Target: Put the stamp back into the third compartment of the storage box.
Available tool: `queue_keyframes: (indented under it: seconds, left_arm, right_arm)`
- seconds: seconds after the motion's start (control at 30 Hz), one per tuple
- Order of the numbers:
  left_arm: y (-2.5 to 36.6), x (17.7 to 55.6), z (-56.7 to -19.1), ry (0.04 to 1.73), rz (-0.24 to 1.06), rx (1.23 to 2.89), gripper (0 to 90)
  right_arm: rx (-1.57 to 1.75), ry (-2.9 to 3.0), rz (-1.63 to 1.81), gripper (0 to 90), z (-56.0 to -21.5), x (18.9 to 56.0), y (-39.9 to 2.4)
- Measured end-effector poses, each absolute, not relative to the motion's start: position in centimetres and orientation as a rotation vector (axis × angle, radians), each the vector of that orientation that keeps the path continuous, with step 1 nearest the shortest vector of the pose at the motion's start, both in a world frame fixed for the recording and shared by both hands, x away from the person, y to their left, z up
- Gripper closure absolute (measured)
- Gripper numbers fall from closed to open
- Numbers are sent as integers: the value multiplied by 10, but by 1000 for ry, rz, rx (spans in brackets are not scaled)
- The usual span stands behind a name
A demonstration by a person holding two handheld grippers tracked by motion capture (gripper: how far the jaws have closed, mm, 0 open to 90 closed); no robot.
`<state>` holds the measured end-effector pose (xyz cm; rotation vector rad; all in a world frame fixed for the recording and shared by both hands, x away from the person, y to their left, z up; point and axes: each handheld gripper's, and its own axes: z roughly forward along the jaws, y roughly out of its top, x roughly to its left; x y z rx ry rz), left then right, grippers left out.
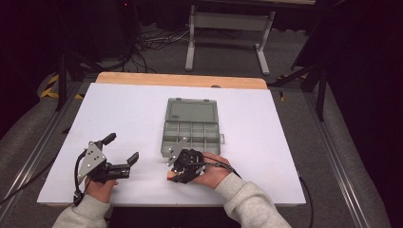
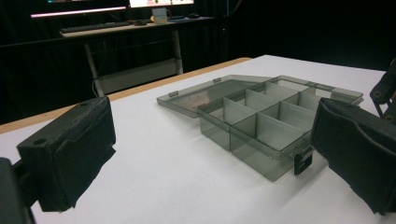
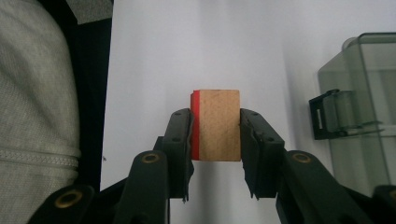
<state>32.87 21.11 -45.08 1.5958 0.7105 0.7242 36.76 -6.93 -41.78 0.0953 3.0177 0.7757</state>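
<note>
A small wooden block [image 3: 217, 123] with one red face sits between the pads of my right gripper [image 3: 215, 135], which is shut on it just above the white table. In the high view the right gripper [image 1: 175, 172] is at the near centre, by the front left corner of the box, with the block [image 1: 169, 175] at its tip. The grey see-through compartment box [image 1: 191, 127] lies open mid-table, its lid flat behind it and its compartments looking empty [image 2: 261, 121]. My left gripper [image 1: 122, 147] rests at the near left, jaws wide open and empty [image 2: 212, 154], facing the box.
The white table top [image 1: 133, 109] ends in a wooden strip [image 1: 180, 80] at the far side. The box's black latch [image 3: 327, 114] is just right of the held block. A grey sleeve [image 3: 37, 93] lies close on the left. A metal desk frame [image 1: 228, 33] stands beyond.
</note>
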Motion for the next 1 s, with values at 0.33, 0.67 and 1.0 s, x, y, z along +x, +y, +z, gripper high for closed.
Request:
queue_keyframes:
  seconds: [0.33,0.67,1.0]
  left_arm:
    - [211,329,-451,711,724,1595,11]
    - [211,329,-451,712,724,1597,11]
    - [211,329,-451,712,724,1595,11]
  right_arm:
    - [116,2956,882,660,-404,369,-76]
    - [151,2913,938,660,-391,371,-84]
    - [177,2869,1003,660,-381,374,-87]
